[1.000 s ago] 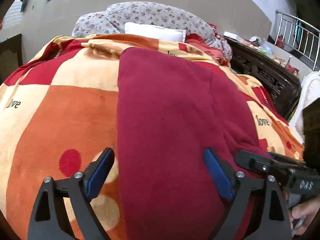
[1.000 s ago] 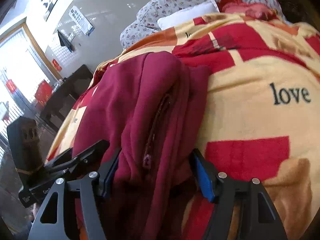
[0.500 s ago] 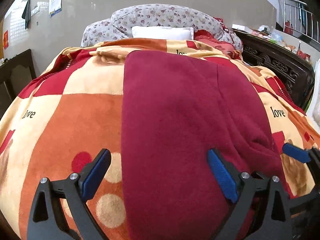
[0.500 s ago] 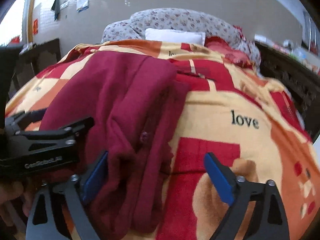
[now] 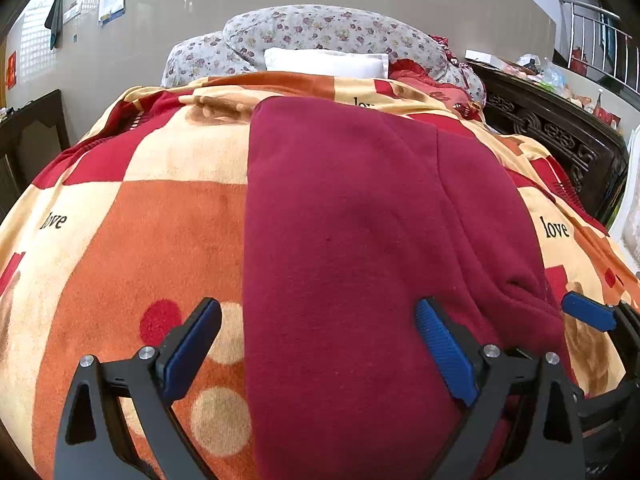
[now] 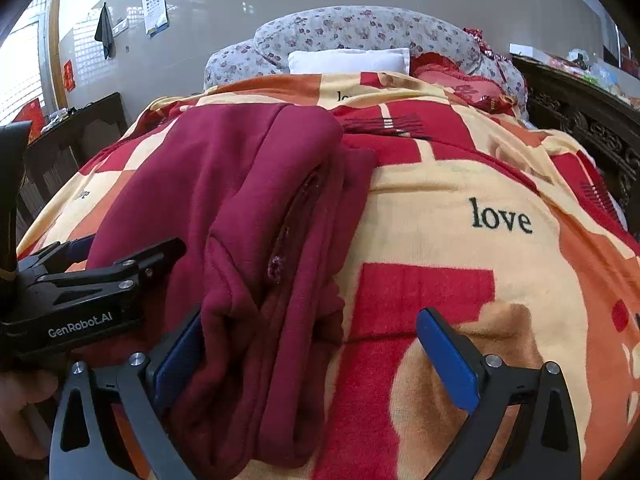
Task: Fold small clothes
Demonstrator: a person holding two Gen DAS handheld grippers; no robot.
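The maroon garment point(image 5: 360, 260) lies lengthwise on the bed's patterned blanket point(image 5: 140, 240), its right side already folded in. Left claw point(image 5: 318, 344) and right claw point(image 6: 308, 356) both gape wide, holding nothing, at its near edge. Likely next: pinch the near hem with both and fold it toward the far end.

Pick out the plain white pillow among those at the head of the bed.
The small white pillow, lying in front of the grey floral pillows; the red one sits beside it.

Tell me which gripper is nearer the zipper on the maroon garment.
Right. The right gripper straddles the folded edge of the maroon garment, just below the zipper. The left gripper is over the garment's smooth left side, farther away.
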